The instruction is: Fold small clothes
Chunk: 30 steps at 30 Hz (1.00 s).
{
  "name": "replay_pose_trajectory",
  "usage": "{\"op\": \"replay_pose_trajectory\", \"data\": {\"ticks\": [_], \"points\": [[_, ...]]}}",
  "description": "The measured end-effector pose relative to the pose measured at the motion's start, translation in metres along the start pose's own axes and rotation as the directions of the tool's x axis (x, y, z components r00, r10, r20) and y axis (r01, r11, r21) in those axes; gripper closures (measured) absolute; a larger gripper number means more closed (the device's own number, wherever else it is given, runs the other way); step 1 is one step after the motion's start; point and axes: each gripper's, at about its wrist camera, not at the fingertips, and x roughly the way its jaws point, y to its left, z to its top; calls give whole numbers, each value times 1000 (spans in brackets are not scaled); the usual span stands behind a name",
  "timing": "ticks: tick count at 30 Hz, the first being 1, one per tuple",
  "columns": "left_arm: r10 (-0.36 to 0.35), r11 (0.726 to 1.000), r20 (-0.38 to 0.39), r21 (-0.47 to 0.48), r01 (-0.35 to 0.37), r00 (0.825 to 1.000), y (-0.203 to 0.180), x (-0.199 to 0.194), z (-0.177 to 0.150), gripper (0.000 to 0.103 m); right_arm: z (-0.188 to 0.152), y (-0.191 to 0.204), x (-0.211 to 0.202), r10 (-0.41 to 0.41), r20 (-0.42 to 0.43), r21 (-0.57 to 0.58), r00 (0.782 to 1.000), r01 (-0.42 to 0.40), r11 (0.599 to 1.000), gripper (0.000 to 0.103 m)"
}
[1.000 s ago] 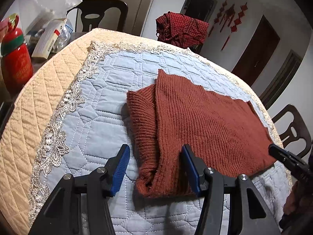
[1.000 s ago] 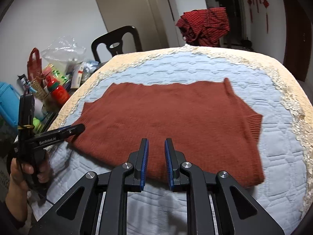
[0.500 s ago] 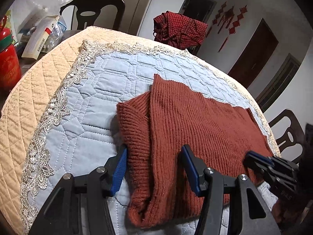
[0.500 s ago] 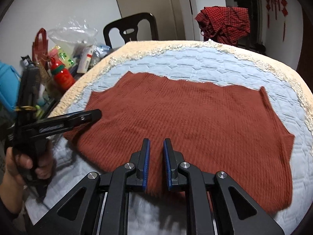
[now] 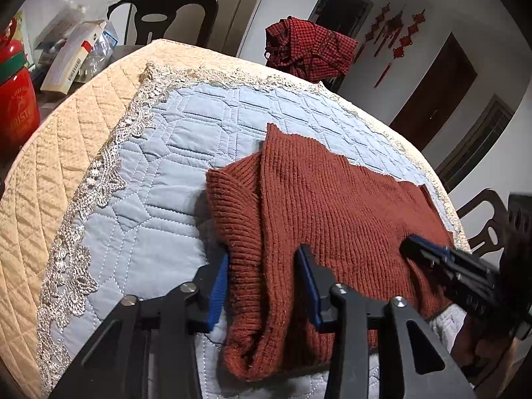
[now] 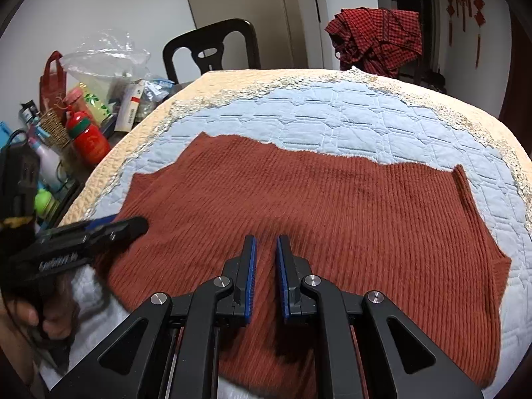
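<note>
The left gripper (image 5: 262, 286) is closing on the rust sweater's (image 6: 332, 206) near edge; the right gripper (image 6: 266, 276), nearly together, is hovering empty: pinch both layers.

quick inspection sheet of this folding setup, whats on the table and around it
surface: quilted blue cover with a lace edge, on a beige quilted border.
job's things: rust knit sweater lying flat, one sleeve folded in.
clutter: red bottle, plastic bag and boxes beside the cover.
grippers: left gripper closing, folded sweater edge between the jaws; right gripper nearly shut over the sweater, grip unclear.
cables: nothing seen.
surroundings: black chair, red checked garment on another chair, doors, red wall hangings.
</note>
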Motion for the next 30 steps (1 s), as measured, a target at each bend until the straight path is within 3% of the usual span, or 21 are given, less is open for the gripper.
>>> {"op": "replay_pose_trajectory", "data": {"ticks": [9, 13, 16, 18, 19, 23, 25, 28, 30], "points": [[-8, 1000, 7, 13, 8, 1000, 2, -13, -10, 67, -20, -11, -33, 23, 24, 18, 999, -23, 1000, 90], [-35, 999, -4, -16, 35, 999, 6, -28, -24, 67, -47, -48, -72, 11, 57, 137, 998, -19, 990, 86], [-66, 996, -12, -61, 65, 998, 11, -41, -37, 61, -75, -80, -97, 31, 76, 297, 997, -52, 953, 81], [-97, 990, -34, -103, 93, 995, 13, -43, -47, 57, -92, -97, -104, 41, 74, 389, 996, -67, 919, 55], [-98, 990, -38, -109, 93, 994, 13, -43, -50, 57, -102, -106, -104, 57, 69, 442, 996, -82, 893, 52], [-113, 987, -27, -122, 109, 993, 6, -36, -45, 51, -111, -127, -100, 118, 115, 549, 986, -162, 820, 51], [-122, 983, -20, -138, 118, 992, 3, -26, -37, 51, -102, -133, -96, 119, 155, 563, 981, -186, 805, 51], [-112, 981, 3, -157, 111, 994, -1, -17, -29, 53, -91, -147, -85, 126, 200, 629, 972, -226, 744, 51], [-98, 982, -5, -160, 96, 995, -2, -12, -27, 84, -88, -151, -78, 131, 211, 655, 969, -240, 717, 52]]}}
